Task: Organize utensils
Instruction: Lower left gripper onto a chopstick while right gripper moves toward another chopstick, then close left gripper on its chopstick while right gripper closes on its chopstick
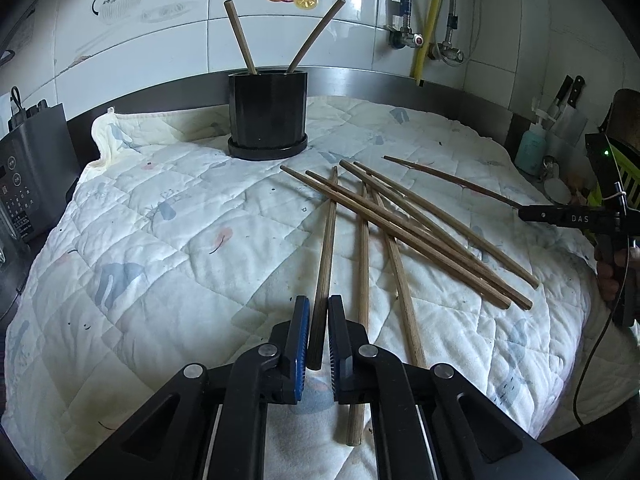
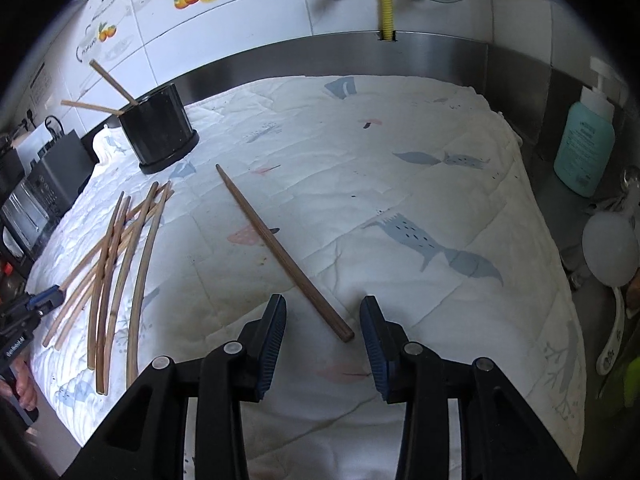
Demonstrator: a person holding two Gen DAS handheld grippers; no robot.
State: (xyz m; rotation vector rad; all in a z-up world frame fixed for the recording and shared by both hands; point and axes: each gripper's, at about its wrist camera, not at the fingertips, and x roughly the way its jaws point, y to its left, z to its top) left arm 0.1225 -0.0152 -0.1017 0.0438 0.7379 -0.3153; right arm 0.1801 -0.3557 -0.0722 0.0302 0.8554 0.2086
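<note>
1. My left tongs [image 1: 319,332] pinch one long brown wooden chopstick [image 1: 326,248] near its butt, so it can be lifted clear of the pile.
2. My right tongs [image 2: 323,336] stand spread, straddling a lone darker chopstick [image 2: 280,248]; nothing gripped.
3. Black ribbed holder [image 1: 267,120] waits far ahead.

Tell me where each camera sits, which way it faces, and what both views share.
Left wrist: on the left gripper, looking down and ahead along fingers shut on a chopstick, toward the black holder; the right gripper and a hand show at right.
Right wrist: on the right gripper, jaws open around the end of a single chopstick; the left gripper shows at the left edge.
Shared: holder, quilted cloth, chopstick pile, tiled wall.
</note>
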